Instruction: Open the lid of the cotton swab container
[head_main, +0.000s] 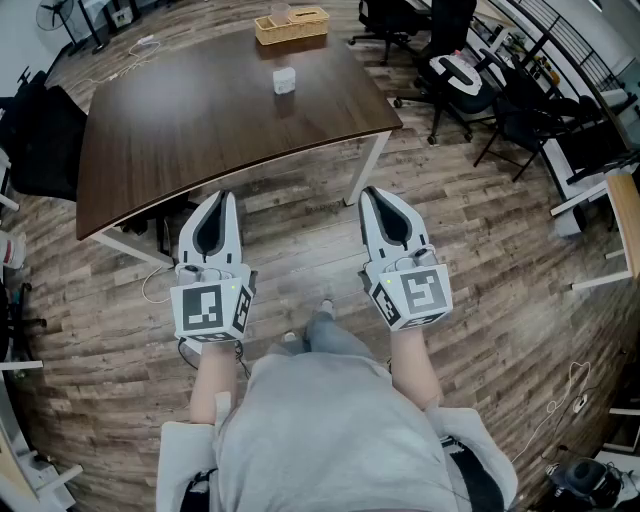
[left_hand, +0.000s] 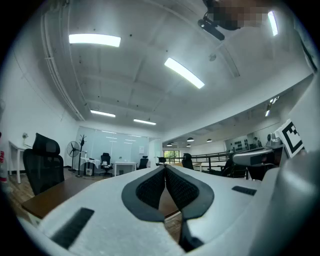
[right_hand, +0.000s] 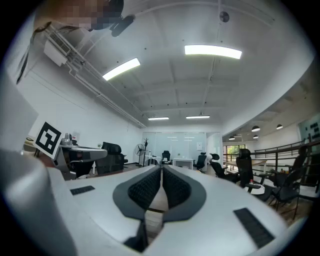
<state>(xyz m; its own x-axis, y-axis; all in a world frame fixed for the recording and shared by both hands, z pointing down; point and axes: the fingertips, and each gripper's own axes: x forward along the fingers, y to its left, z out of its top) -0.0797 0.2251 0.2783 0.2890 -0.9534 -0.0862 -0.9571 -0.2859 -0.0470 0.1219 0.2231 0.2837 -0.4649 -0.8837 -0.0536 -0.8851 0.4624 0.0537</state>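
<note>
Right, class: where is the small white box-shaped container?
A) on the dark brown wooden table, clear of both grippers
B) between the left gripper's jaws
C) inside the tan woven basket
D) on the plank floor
A: the small white box-shaped container stands on the dark brown wooden table, apart from the shut left gripper and right gripper.

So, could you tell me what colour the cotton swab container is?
The cotton swab container is white, best seen in the head view.

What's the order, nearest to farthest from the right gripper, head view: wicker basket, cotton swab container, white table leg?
1. white table leg, just ahead.
2. cotton swab container, ahead-left, mid brown table.
3. wicker basket, table's far edge.
</note>
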